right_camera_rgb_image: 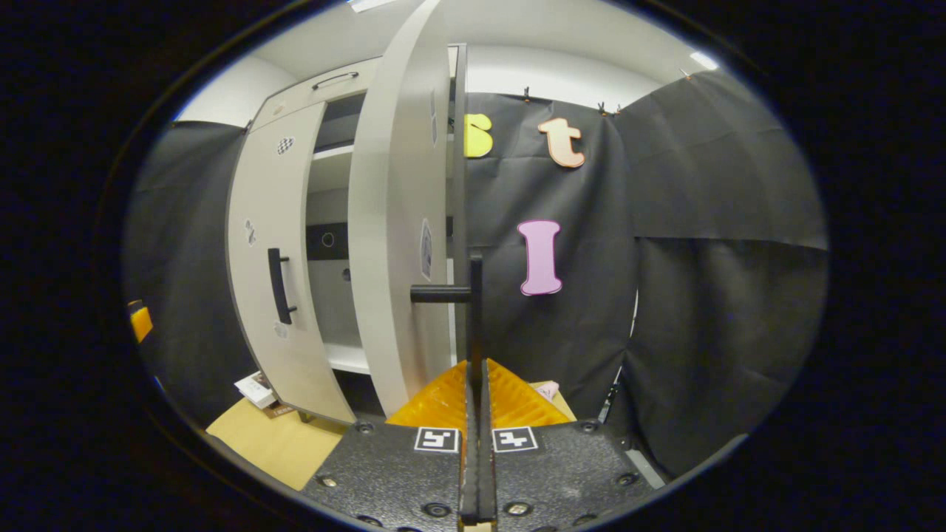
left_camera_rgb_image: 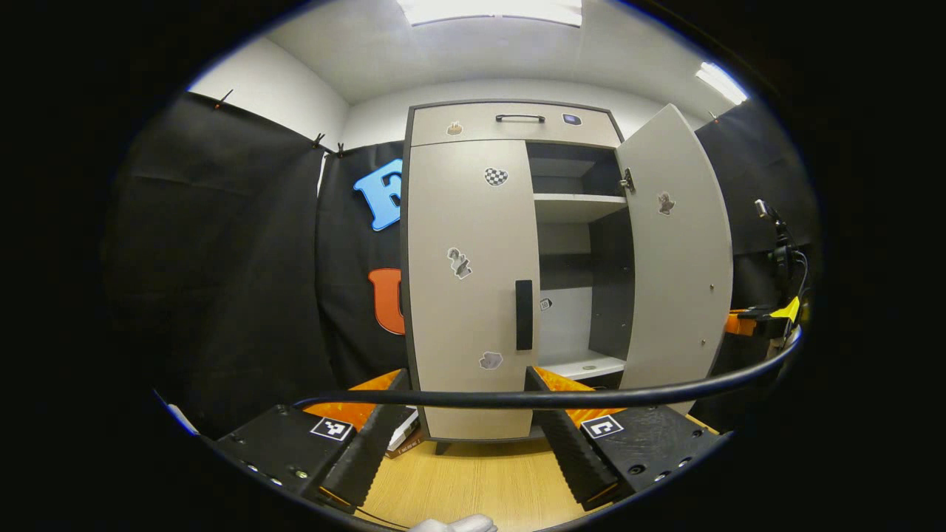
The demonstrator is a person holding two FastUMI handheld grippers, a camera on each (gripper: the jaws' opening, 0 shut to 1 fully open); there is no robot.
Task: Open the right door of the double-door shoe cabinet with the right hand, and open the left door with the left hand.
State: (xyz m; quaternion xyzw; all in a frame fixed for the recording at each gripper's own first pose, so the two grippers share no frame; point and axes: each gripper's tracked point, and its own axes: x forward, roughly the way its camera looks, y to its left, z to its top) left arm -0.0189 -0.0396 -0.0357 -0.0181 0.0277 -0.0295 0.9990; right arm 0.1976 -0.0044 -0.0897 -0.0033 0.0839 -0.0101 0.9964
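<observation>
Right gripper (right_camera_rgb_image: 474,384) pinched on right door's handle (right_camera_rgb_image: 473,295), right door (left_camera_rgb_image: 676,251) swung open; left gripper (left_camera_rgb_image: 467,414) gaping, short of left door's handle (left_camera_rgb_image: 523,314) — next I close in and grip.

You're in a recording booth, not a home. Black cloth (left_camera_rgb_image: 244,281) hangs clipped along the white walls (left_camera_rgb_image: 273,92) on either side of the cabinet (left_camera_rgb_image: 473,281) and behind it, and panel lights (left_camera_rgb_image: 491,10) sit in the ceiling above it. The cabinet stands on a pale wooden floor (left_camera_rgb_image: 473,480) with a few books (right_camera_rgb_image: 257,389) at its foot. Right of the cabinet, a stand with cables (left_camera_rgb_image: 780,255) carries rig gear. Stickers (left_camera_rgb_image: 496,176) dot the cabinet's doors.
</observation>
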